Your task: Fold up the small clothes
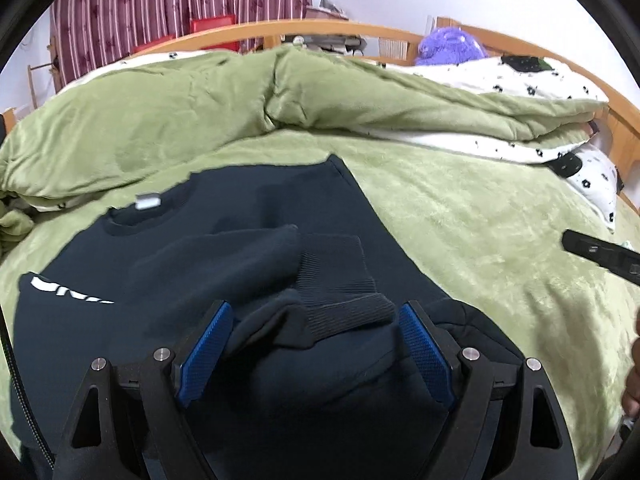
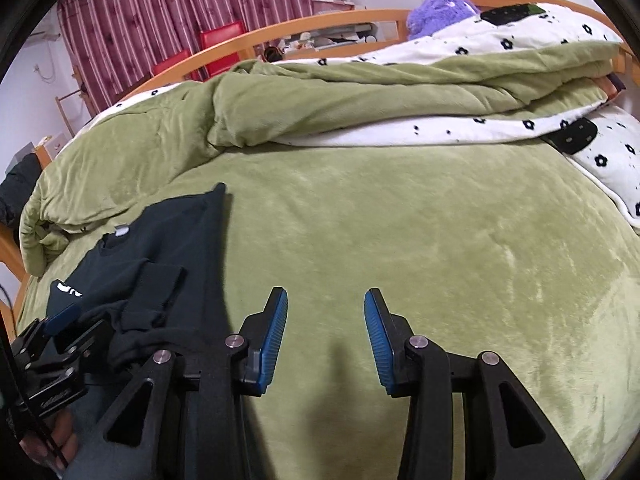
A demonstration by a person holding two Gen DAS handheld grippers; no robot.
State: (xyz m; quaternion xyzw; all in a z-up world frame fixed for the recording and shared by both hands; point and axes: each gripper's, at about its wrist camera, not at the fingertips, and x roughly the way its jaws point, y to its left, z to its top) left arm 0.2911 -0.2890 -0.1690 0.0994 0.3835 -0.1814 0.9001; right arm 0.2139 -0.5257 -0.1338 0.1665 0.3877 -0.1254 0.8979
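Left gripper (image 1: 316, 354): jaws spread wide, blue pads either side of a bunched dark sleeve with a ribbed cuff (image 1: 340, 276); the cloth lies between them, and neither pad seems to press on it.
Sweater (image 1: 208, 256): navy, lying flat on the green blanket (image 1: 460, 216) toward the left side of the bed, neck with a white tag pointing at the far edge, white lettering on the chest at the left.
Sleeve: folded in across the body of the sweater, cuff uppermost.
Right gripper (image 2: 325, 336): jaws partly apart, nothing between the pads, only bare blanket beneath; it hangs just to the right of the sweater's edge.
Duvet (image 2: 360, 100): green with a white flowered underside, heaped along the far side of the bed.
Bed rail (image 2: 320, 20): pale wood, curving behind the duvet.
Purple plush (image 2: 436, 10): at the far right corner.
Curtain (image 2: 180, 12): dark red, striped, behind the rail.
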